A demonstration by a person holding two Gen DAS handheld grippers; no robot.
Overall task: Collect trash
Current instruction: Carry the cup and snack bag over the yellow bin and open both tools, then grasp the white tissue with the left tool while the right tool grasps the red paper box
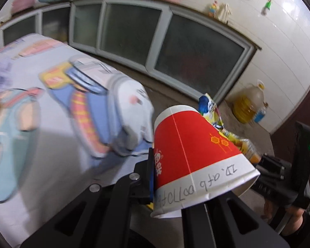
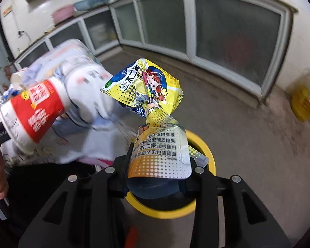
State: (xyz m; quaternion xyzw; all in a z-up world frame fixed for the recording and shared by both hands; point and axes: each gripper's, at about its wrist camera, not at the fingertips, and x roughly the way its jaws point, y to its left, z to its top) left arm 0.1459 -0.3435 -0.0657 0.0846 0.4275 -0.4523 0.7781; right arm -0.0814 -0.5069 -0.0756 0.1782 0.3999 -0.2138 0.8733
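Your right gripper (image 2: 158, 165), angled downward, clamps the yellow candy wrapper (image 2: 155, 124) directly above the yellow-rimmed bin (image 2: 208, 150); your left gripper (image 1: 167, 177), left of that bin, pinches the red paper cup's (image 1: 194, 150) rim

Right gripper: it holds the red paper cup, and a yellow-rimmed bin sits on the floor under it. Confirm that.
Not quite. The right gripper holds a yellow candy wrapper, as the right wrist view shows; the red paper cup is in the left gripper. The yellow-rimmed bin is indeed on the floor below.

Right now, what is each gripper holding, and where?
Left gripper: red paper cup, pinched at its rim. Right gripper: yellow candy wrapper, by its lower end.
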